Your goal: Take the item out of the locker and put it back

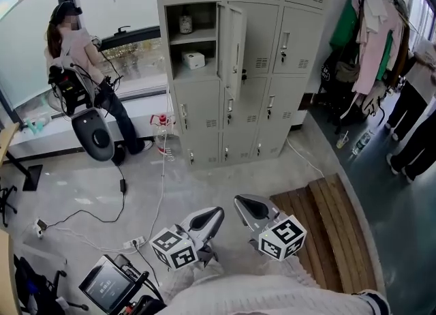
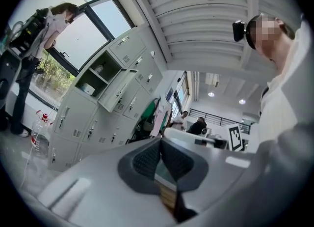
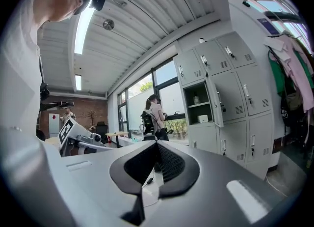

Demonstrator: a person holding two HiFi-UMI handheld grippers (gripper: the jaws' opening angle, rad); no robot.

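Note:
The grey locker bank (image 1: 266,88) stands across the room. One locker (image 1: 193,41) is open, its door (image 1: 235,48) swung out to the right. A white roll-like item (image 1: 194,60) lies on its lower shelf and a small jar (image 1: 185,23) stands on the upper shelf. My left gripper (image 1: 216,213) and right gripper (image 1: 240,202) hover side by side close to my body, far from the locker. Both are shut with nothing between the fingers. The left gripper view shows the open locker (image 2: 98,76) beyond the closed tips (image 2: 161,140). In the right gripper view the white item (image 3: 202,119) lies past the closed tips (image 3: 157,144).
A person with backpack gear (image 1: 75,54) stands at the window on the left. Cables (image 1: 122,191) and a power strip (image 1: 133,242) trail over the floor. A water jug (image 1: 163,136) stands by the lockers. A wooden bench (image 1: 334,232) is at the right, clothes rack (image 1: 375,41) and people (image 1: 415,116) beyond.

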